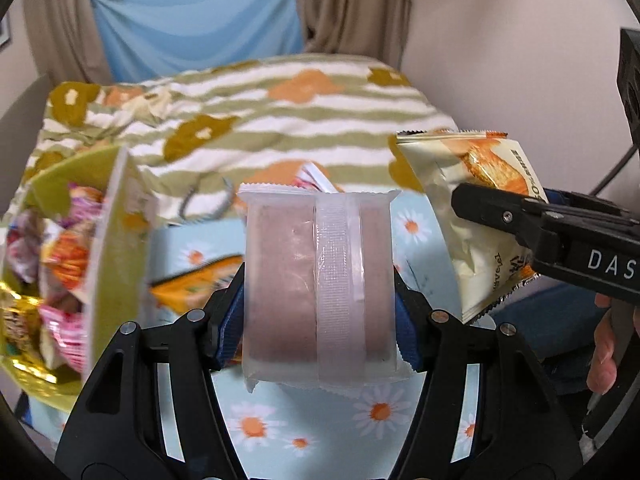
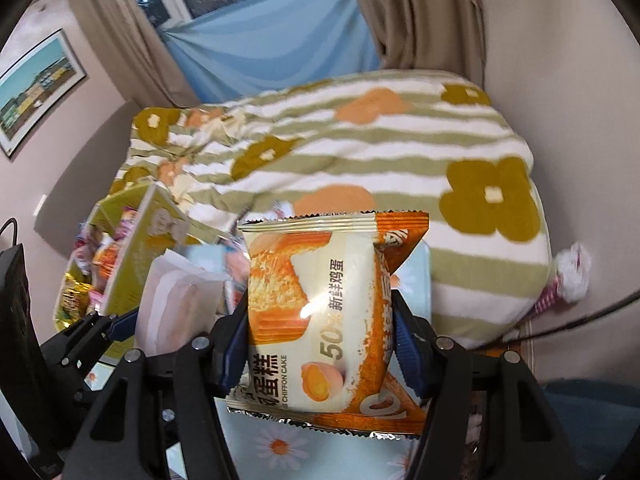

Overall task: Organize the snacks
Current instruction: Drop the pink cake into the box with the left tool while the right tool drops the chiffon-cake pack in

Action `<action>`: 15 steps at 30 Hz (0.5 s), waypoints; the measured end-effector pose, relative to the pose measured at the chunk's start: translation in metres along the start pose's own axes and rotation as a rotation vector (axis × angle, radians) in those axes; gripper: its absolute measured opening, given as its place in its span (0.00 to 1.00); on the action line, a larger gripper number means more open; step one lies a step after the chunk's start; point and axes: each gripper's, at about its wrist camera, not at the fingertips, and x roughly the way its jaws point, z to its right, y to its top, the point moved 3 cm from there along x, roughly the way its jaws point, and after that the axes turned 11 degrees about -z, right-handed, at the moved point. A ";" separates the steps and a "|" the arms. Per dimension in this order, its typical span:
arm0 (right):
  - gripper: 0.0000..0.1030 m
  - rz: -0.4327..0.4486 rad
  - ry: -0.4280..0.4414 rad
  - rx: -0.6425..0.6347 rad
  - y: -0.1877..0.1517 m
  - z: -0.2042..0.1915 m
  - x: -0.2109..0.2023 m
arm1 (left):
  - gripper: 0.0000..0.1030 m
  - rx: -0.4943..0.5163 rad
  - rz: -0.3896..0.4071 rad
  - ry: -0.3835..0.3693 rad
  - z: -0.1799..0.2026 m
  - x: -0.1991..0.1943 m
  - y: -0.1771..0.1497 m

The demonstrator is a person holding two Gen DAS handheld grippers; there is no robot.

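Note:
My left gripper (image 1: 318,304) is shut on a clear-wrapped pink-brown cake (image 1: 316,284), held up above the daisy-print cloth (image 1: 280,428). My right gripper (image 2: 318,320) is shut on a cream and orange chiffon cake packet (image 2: 316,316), its blue pads pressing both sides. Each held snack also shows in the other view: the chiffon packet (image 1: 468,216) at the right of the left wrist view, the clear-wrapped cake (image 2: 176,304) at the left of the right wrist view. A green open box (image 1: 60,264) full of mixed snack packets stands at the left.
A striped green and white blanket with orange and olive flowers (image 2: 360,152) lies behind. An orange packet (image 1: 192,280) rests on the daisy cloth beside the box. A person's fingers (image 1: 604,352) show at the right edge. Curtains and a blue sheet hang at the back.

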 end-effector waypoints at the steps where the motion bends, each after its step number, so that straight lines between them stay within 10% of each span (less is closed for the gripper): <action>1: 0.56 0.012 0.007 -0.009 0.004 -0.010 -0.004 | 0.59 -0.010 0.014 0.002 -0.011 -0.009 0.002; 15: 0.56 0.056 0.140 -0.134 0.044 -0.185 0.017 | 0.59 -0.124 0.078 0.132 -0.196 -0.070 0.010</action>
